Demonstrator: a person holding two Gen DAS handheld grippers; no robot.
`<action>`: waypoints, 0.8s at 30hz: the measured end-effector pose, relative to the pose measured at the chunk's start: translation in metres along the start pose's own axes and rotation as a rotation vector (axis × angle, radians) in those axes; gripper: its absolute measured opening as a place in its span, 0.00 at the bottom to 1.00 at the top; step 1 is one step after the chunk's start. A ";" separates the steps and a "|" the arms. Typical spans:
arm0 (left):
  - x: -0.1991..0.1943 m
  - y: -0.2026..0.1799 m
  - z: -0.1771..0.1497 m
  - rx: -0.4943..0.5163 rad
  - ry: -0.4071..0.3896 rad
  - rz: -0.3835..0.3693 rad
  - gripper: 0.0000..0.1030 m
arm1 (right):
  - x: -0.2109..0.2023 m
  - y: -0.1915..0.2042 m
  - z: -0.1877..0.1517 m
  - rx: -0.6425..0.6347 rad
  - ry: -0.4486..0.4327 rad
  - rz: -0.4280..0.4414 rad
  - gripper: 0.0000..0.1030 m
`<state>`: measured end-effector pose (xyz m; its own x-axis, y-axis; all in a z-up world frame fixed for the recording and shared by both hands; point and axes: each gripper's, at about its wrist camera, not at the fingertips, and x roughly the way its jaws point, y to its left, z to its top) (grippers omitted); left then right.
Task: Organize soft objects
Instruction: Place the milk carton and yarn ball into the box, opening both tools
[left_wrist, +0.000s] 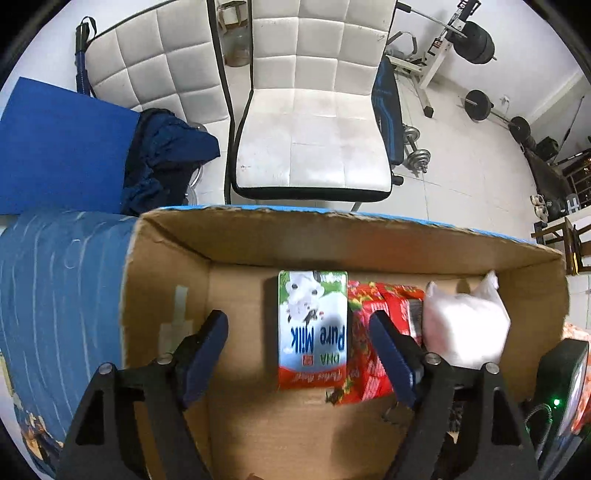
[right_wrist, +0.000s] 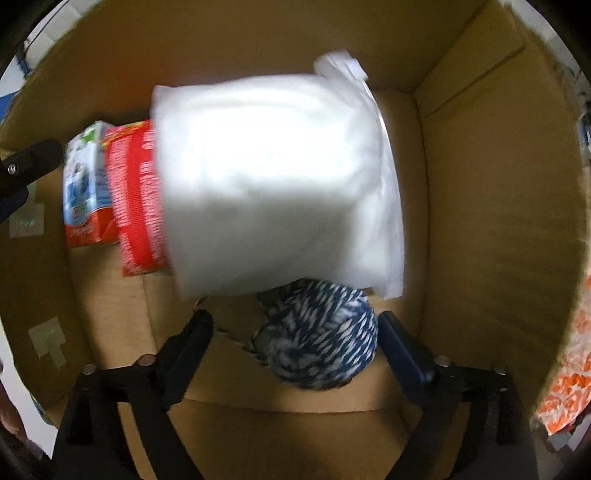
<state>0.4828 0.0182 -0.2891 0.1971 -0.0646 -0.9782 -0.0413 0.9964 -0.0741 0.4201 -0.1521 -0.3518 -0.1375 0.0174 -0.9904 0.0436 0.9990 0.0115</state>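
**Soft goods gathered in an open carton, both claws spread**

In the left wrist view, a blue patterned cloth (left_wrist: 59, 295) with pale wavy lines lies beside the left wall of the cardboard box (left_wrist: 166, 258), whose corrugated sides are plain brown with strips of tape. The left claw (left_wrist: 299, 336) hangs over the box with its dark blue pads spread wide, holding nothing. Between the pads on the box floor lies a flat, glossy milk carton (left_wrist: 313, 328) printed "Pure Milk", its lettering upside down from this view. Touching its right edge is a crinkled red snack packet (left_wrist: 373, 332), and right of that a puffy white bag (left_wrist: 465, 325), soft and blurred, near the right wall.

In the right wrist view the same milk carton (right_wrist: 83, 184) and red snack packet (right_wrist: 136, 199) lie at the left, partly covered by the white bag (right_wrist: 273, 184), a pillowy pouch with a thin plastic seam along its right side. In front of it sits a round ball of yarn (right_wrist: 325, 339), blue flecked with white, fuzzy in texture. It sits between the spread fingers of the right claw (right_wrist: 295, 332), close against the right one; whether they touch I cannot tell.

Beyond the box stand a quilted white chair (left_wrist: 314, 122) on pale floor tiles, a heap of navy cloth (left_wrist: 162, 158) and barbell weights (left_wrist: 480, 40).
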 end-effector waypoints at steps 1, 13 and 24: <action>-0.005 0.001 -0.003 0.004 -0.003 -0.001 0.93 | -0.005 0.002 -0.003 -0.006 -0.011 0.000 0.92; -0.067 0.009 -0.047 0.007 -0.112 -0.010 0.99 | -0.080 0.032 -0.057 -0.045 -0.184 -0.002 1.00; -0.114 0.005 -0.089 0.018 -0.196 0.008 0.99 | -0.115 -0.001 -0.083 -0.057 -0.289 0.007 1.00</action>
<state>0.3727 0.0257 -0.1951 0.3843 -0.0464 -0.9220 -0.0268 0.9978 -0.0614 0.3541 -0.1520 -0.2260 0.1508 0.0195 -0.9884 -0.0137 0.9998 0.0176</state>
